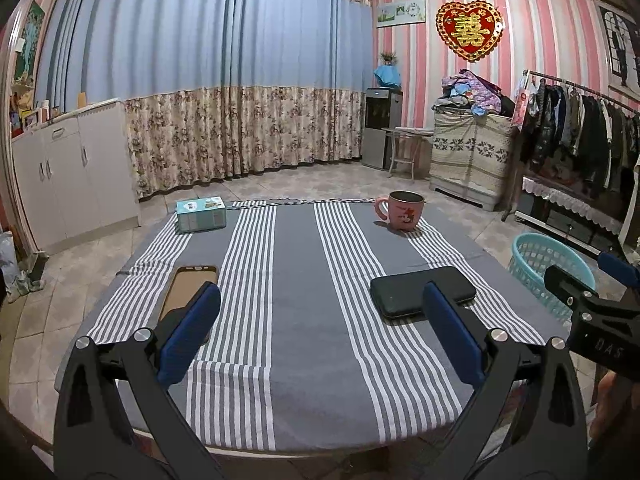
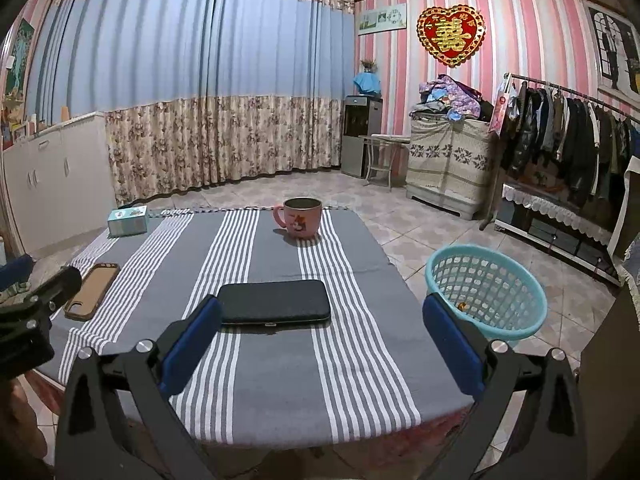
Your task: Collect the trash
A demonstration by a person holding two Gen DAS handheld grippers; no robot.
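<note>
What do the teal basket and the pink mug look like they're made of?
The teal basket looks like moulded plastic: thin lattice walls with regular holes and a smooth matte rim. The pink mug is probably glazed ceramic or enamelled metal, going by its smooth printed side and dark inside; I can't tell which.

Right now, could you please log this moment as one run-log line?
left gripper: open, empty | right gripper: open, empty | table: mug, phone, phone case, tissue box | basket: on floor, right

A light blue perforated plastic basket stands upright on the tiled floor at three o'clock of the table, just beside its edge, a small orange scrap inside.
</note>
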